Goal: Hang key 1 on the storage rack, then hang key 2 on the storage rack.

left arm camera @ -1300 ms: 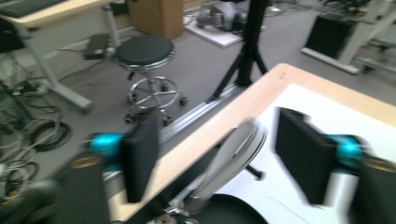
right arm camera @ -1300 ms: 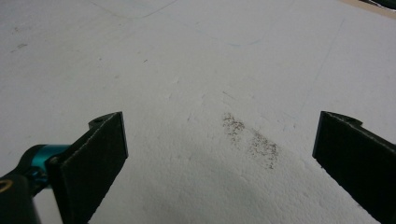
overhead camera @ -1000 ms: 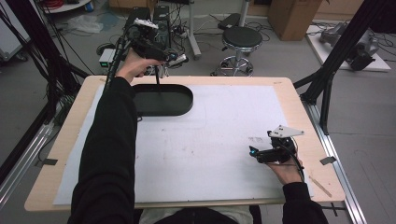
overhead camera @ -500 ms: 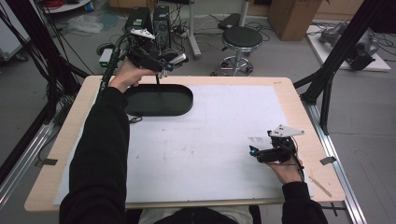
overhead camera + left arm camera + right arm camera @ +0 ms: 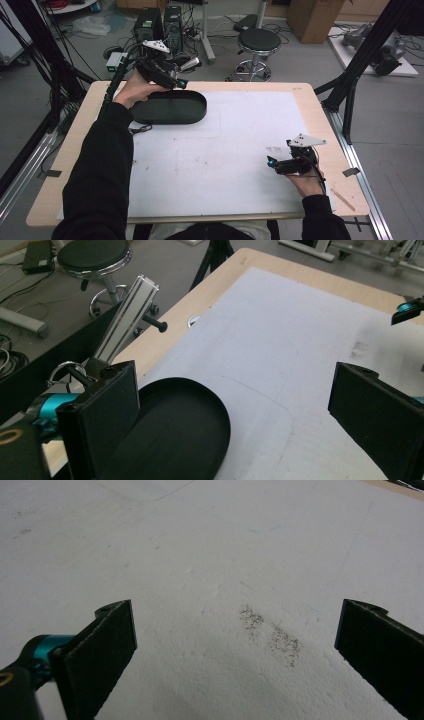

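Black and oval, the tray (image 5: 169,107) sits on the white sheet (image 5: 220,150) near the table's (image 5: 320,107) far left corner. Just above the tray's far rim, the left gripper (image 5: 181,83) hangs in the person's left hand (image 5: 135,90), its jaws spread wide with nothing between them; in the left gripper view the tray (image 5: 180,435) lies below them. Well apart from the tray, at the sheet's near right, the right gripper (image 5: 270,162) rests low, jaws wide and empty over a grey smudge (image 5: 272,635).

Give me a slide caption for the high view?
Left gripper raised over a black tray; right gripper resting on the white mat.
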Motion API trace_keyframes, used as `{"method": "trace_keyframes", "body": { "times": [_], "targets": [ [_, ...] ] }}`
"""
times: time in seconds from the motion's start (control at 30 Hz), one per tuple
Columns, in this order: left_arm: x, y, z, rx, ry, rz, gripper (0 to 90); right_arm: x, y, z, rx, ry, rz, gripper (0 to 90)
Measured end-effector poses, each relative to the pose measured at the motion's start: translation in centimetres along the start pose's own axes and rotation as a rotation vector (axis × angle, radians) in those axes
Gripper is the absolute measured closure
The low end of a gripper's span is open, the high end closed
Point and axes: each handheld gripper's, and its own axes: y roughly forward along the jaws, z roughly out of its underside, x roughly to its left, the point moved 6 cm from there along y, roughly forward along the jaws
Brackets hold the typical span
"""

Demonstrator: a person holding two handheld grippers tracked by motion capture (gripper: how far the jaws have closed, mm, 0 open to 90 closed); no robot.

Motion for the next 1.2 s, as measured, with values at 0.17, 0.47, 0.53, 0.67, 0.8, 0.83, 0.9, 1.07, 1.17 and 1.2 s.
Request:
{"method": "trace_keyframes", "body": {
  "times": [0.17,0.47,0.53,0.67,0.8,0.83,0.9,1.07,1.17,1.2],
  "targets": [
    [1.1,-1.0,2.6,0.011,-0.016,-0.049,7.0,0.1,0.0,0.0,0.001,-0.003,-0.001,2.3],
    [3.7,-3.1,6.6,0.013,-0.059,-0.107,8.2,0.2,0.3,-0.1,0.009,-0.007,-0.001,2.3],
    [4.0,-3.5,7.3,0.018,-0.068,-0.107,8.2,0.2,0.4,-0.1,0.015,-0.01,-0.003,2.3],
    [4.4,-3.9,8.5,0.025,-0.08,-0.116,8.2,0.4,0.4,-0.1,0.015,-0.014,-0.003,2.3],
    [4.5,-4.2,9.2,0.026,-0.074,-0.105,8.9,0.5,0.5,-0.1,0.019,-0.016,-0.004,2.3],
    [4.5,-4.2,9.2,0.026,-0.074,-0.105,9.3,0.5,0.5,-0.1,0.019,-0.016,-0.004,2.3],
    [4.4,-4.3,9.6,0.031,-0.071,-0.097,9.5,0.5,0.5,-0.1,0.019,-0.019,-0.004,2.3],
    [4.8,-4.2,10.9,0.068,-0.074,-0.112,9.7,0.6,0.5,0.0,0.027,-0.027,0.0,2.3],
    [4.9,-4.3,12.0,0.073,-0.093,-0.107,9.6,0.6,0.5,0.0,0.027,-0.027,0.005,2.2],
    [5.0,-4.3,12.3,0.081,-0.098,-0.11,9.6,0.6,0.4,-0.1,0.024,-0.029,0.01,2.3]
  ]
}}
